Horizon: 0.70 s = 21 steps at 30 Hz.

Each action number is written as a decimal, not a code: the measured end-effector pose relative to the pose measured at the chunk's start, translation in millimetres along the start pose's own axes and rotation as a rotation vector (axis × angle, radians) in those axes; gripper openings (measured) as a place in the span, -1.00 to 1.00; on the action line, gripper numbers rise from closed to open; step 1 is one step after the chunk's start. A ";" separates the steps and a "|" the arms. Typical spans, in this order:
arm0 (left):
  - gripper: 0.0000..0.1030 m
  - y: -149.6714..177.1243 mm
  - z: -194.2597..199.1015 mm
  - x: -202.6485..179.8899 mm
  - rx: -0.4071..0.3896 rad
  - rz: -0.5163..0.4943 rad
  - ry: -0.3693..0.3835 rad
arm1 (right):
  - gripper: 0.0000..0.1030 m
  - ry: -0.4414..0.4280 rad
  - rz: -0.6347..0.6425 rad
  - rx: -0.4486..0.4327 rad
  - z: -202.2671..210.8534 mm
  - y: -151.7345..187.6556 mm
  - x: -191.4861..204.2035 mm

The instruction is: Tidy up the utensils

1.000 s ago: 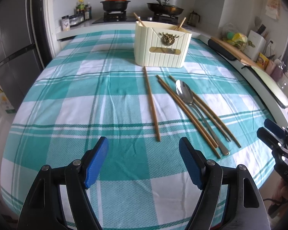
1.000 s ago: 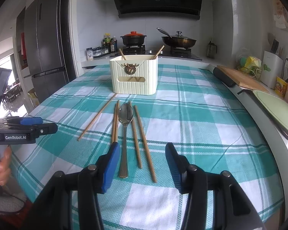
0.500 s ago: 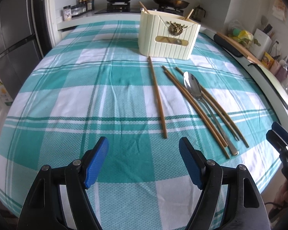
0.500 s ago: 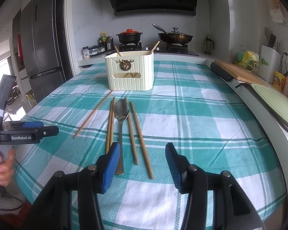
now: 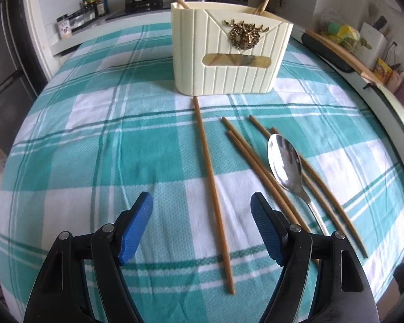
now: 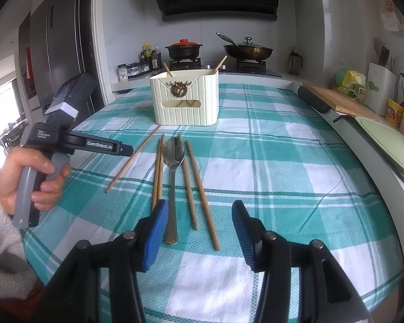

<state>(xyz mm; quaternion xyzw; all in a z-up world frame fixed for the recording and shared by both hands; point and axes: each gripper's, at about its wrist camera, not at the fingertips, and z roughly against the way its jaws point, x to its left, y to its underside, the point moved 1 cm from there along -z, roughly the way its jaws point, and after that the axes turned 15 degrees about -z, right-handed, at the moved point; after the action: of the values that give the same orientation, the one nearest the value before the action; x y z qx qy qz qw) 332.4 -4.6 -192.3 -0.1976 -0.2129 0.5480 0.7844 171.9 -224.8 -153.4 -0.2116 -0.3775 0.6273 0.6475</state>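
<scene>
A cream utensil holder (image 5: 229, 53) (image 6: 185, 98) stands on the teal checked tablecloth with two chopsticks inside it. In front of it lie several wooden chopsticks and a metal spoon (image 5: 286, 164) (image 6: 173, 172). One lone chopstick (image 5: 212, 188) (image 6: 133, 158) lies apart to the left. My left gripper (image 5: 200, 223) is open and empty, its fingers straddling the lone chopstick's near half from above. My right gripper (image 6: 198, 223) is open and empty, above the near ends of the spoon and a chopstick pair (image 6: 199, 191).
A stove with a black pot (image 6: 184, 49) and a pan (image 6: 247, 51) stands behind the table. A fridge (image 6: 59, 45) is at the left. A cutting board (image 6: 339, 101) and a green tray (image 6: 390, 145) lie along the right counter. The left gripper's body (image 6: 75, 142) shows in the right wrist view.
My left gripper has moved forward and lower over the lone chopstick, towards the holder. My right gripper has shifted only slightly. Both stay open.
</scene>
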 end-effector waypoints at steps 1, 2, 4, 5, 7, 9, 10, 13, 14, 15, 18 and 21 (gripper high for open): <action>0.46 -3.5 -7.5 -0.1 0.011 -0.010 -0.015 | -0.03 0.002 -0.002 -0.001 0.6 0.2 -1.3; 0.46 -5.6 -14.3 0.2 0.024 -0.016 -0.031 | -0.03 0.004 -0.006 -0.001 1.2 0.6 -2.6; 0.38 -5.9 -25.5 2.5 0.051 -0.013 -0.047 | -0.03 0.006 -0.014 0.001 1.1 1.3 -5.8; 0.34 -5.2 -29.1 3.4 0.059 -0.008 -0.043 | -0.03 0.009 -0.016 0.004 0.2 1.9 -7.1; 0.10 -4.6 -27.5 4.5 0.044 -0.004 -0.038 | -0.03 0.012 -0.022 0.013 -2.2 2.6 -8.9; -0.33 -5.4 -25.3 1.1 0.033 -0.026 -0.034 | -0.03 0.012 -0.028 0.016 -3.6 2.5 -10.0; -0.66 -5.5 -24.3 -0.7 0.030 -0.034 -0.032 | -0.03 0.010 -0.030 0.016 -4.0 2.1 -10.0; -0.90 -3.9 -22.1 -6.2 0.024 -0.051 -0.048 | -0.03 0.002 -0.031 0.010 -2.8 2.2 -9.6; -0.91 -2.8 -21.4 -7.1 0.023 -0.051 -0.058 | -0.03 0.001 -0.030 0.009 -2.3 2.8 -9.6; -0.92 -1.5 -20.2 -7.7 0.023 -0.045 -0.066 | -0.03 0.001 -0.030 0.008 -1.5 3.7 -10.2; -0.92 6.6 -15.6 -2.9 0.027 -0.004 -0.084 | -0.03 0.007 -0.038 0.012 -0.6 6.1 -14.8; -0.92 19.0 -9.1 3.3 0.026 0.016 -0.104 | -0.03 0.017 -0.056 0.014 0.7 6.4 -21.5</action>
<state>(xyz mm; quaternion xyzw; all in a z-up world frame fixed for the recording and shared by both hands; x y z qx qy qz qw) 323.7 4.0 -209.8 -0.1603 -0.2448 0.5664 0.7704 168.7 -245.1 -162.6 -0.2018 -0.3733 0.6097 0.6694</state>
